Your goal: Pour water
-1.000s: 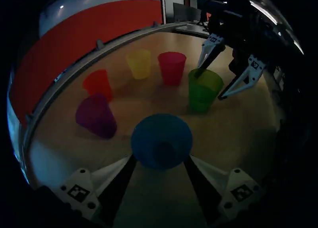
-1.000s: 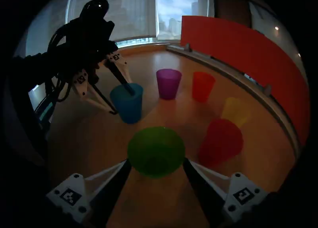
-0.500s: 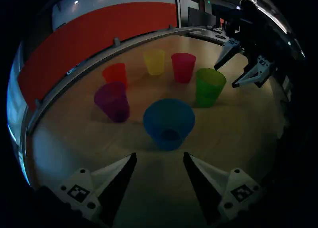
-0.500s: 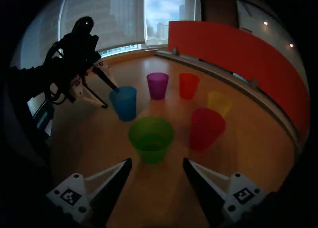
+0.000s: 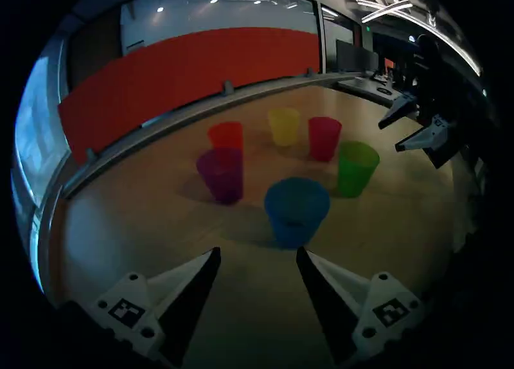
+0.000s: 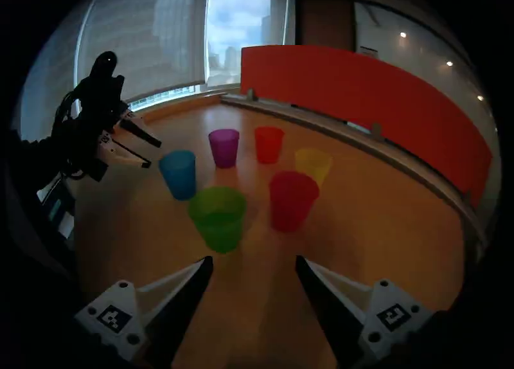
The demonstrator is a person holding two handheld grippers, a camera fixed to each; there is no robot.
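Left gripper (image 5: 257, 252): jaws spread, nothing between them; bare wood of the bench (image 5: 148, 227) lies between them and the cups.

Right gripper (image 6: 252, 261): jaws spread, gripping nothing; in the left gripper view it hangs off the bench's right edge, apart from every cup.

6 plastic cups stand upright in a loose ring near the middle of the bench, none touching:
- blue cup (image 5: 297, 209), nearest the left jaws and directly ahead of them;
- green cup (image 6: 218, 218), nearest the right jaws and directly ahead, just beside the blue cup;
- purple cup (image 5: 221, 173), beside the blue cup on its other flank;
- orange cup (image 5: 226, 135), yellow cup (image 5: 284, 125) and red cup (image 5: 324, 137), toward the far edge.

From the left gripper, the blue cup fronts the ring and the red and yellow cups sit behind it; whether any cup holds water, cannot tell.

Surroundings: a red panel (image 5: 193, 60) runs along the bench's far edge behind a low rail; a window (image 6: 238, 28) lies beyond the bench in the right gripper view.
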